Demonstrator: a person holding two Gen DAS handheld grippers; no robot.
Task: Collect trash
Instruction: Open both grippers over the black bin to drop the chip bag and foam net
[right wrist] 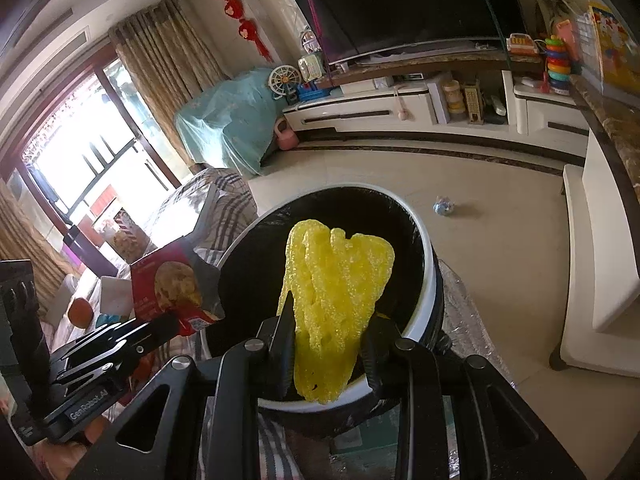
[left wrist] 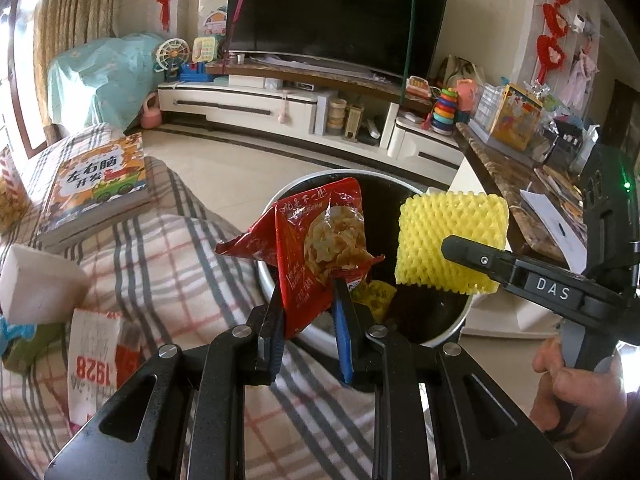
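We're at the drop-off! Our left gripper (left wrist: 306,312) clenches a crinkled red plastic snack wrapper (left wrist: 316,248), our right gripper (right wrist: 326,340) pinches a yellow foam fruit net (right wrist: 336,300). Both hang over the round white bin with black liner (right wrist: 430,276), the net at three o'clock of the wrapper. Next, we judge: release both cleanly inside.

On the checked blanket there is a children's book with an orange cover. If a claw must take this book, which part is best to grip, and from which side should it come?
The book lies flat on the checked blanket, so the cover gives no hold. Its long near edge, where the page block shows, is uncovered and faces the camera. Probably best: come in low from that side and pinch across the thickness near the middle of that edge, one finger pressing into the soft blanket beneath.
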